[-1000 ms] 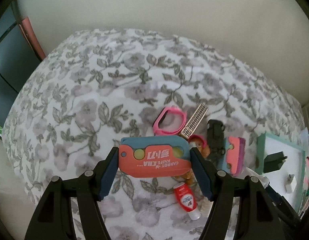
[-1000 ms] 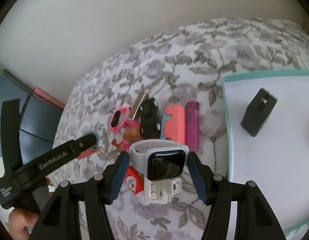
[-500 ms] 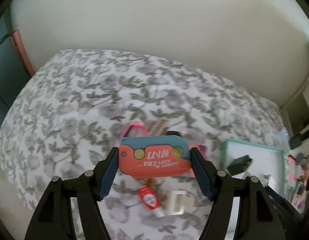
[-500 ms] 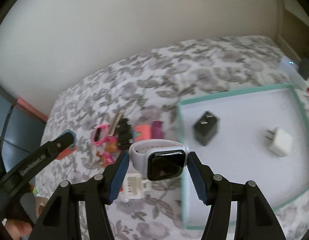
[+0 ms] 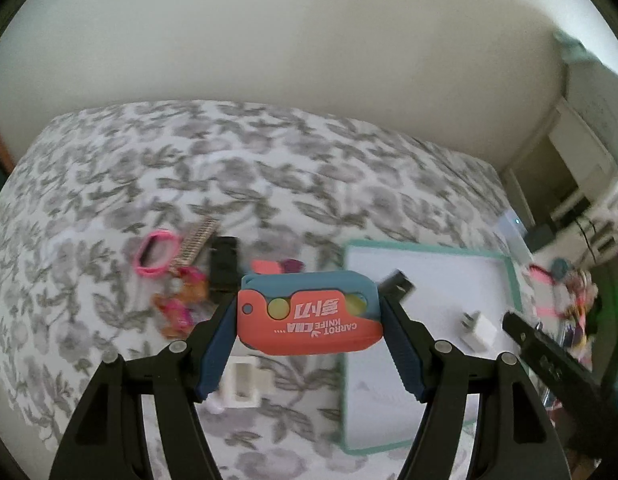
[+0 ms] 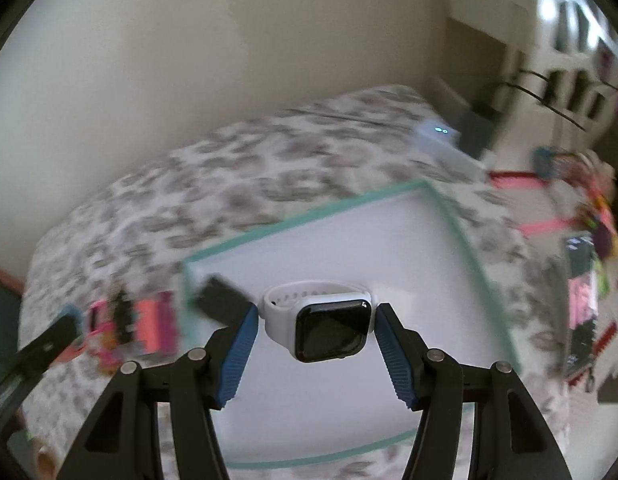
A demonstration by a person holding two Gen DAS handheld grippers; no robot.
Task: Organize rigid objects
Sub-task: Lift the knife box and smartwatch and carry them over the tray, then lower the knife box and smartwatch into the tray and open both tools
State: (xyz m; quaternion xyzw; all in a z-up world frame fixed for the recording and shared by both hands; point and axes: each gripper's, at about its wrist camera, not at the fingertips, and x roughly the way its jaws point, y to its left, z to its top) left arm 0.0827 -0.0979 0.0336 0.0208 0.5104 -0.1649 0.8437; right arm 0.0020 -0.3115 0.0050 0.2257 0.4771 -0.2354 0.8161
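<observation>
Shifted since the earlier frames: both views, from the clutter row toward the teal-rimmed tray [image 6: 465, 220], now centred in the right wrist view.

Right gripper [image 6: 313, 326]: clamped on a white smartwatch [image 6: 329, 330], carried above the tray's white floor; black charger [image 6: 219, 300] at frame left.

Left gripper [image 5: 309, 312]: clamped on an orange carrot knife toy [image 5: 309, 320], held over the floral bedspread [image 5: 229, 168], tray edge just right of it.

Step judged: transport to tray. Next: lowering onto bare floor, then release, clear of the white plug adapter [image 5: 479, 326].

Pose: both grippers are pitched steeply downward.
</observation>
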